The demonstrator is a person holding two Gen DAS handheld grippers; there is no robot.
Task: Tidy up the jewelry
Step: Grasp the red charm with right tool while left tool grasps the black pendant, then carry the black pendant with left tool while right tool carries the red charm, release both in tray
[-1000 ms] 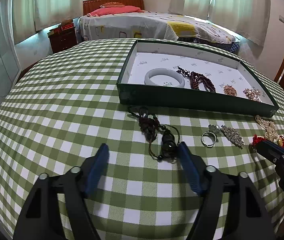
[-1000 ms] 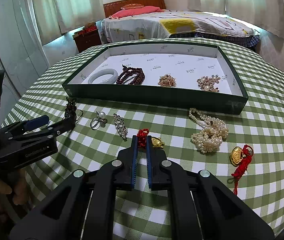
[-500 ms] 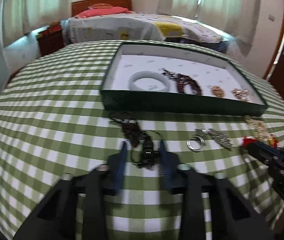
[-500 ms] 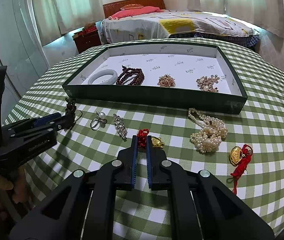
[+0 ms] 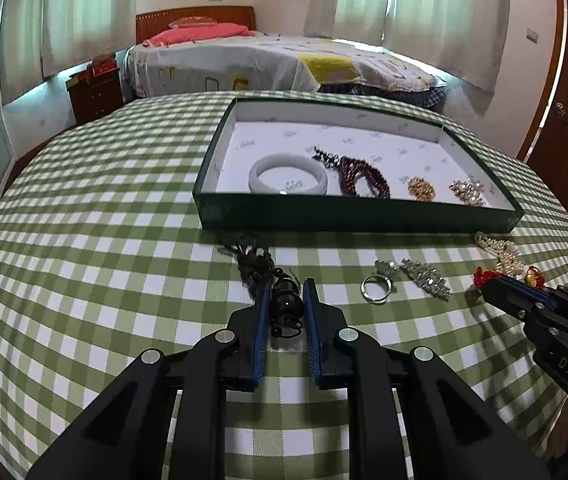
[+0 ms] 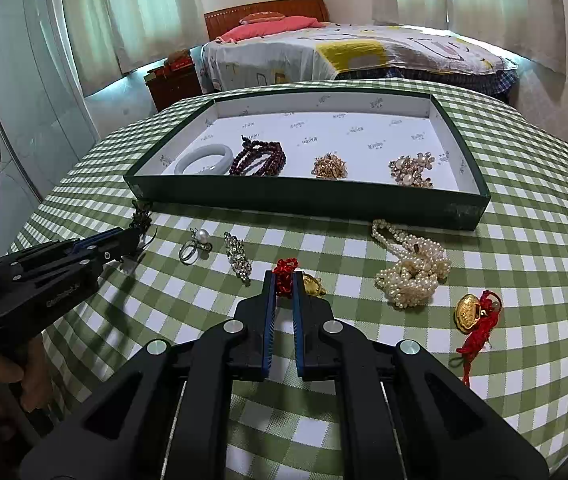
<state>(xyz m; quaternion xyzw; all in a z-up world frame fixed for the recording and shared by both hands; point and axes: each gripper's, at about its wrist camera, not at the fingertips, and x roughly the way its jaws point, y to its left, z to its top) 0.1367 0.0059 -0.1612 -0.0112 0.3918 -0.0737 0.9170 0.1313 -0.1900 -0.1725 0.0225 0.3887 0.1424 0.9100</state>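
While the L gripper (image 5: 287, 292) pinches a dark beaded pendant (image 5: 286, 305) on the checked cloth (image 5: 84, 280), the R gripper (image 6: 282, 280) is clamped on a red-knot gold charm (image 6: 286, 272). Ring (image 6: 194, 245), brooch (image 6: 238, 255) at 11 o'clock; pearls (image 6: 411, 268) at 1. Farther, at 12: green tray (image 6: 307, 196) w/ bangle (image 6: 204, 159), beads.

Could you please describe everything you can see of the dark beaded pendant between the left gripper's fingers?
The dark beaded pendant looks like a glossy, nearly black round bead on dark cord, with a knotted, brownish tasselled length trailing away toward the green tray. It lies on the checked tablecloth, just in front of the tray's near wall. The left gripper has its blue-padded fingers closed on the bead, one at each side. Its material is unclear.
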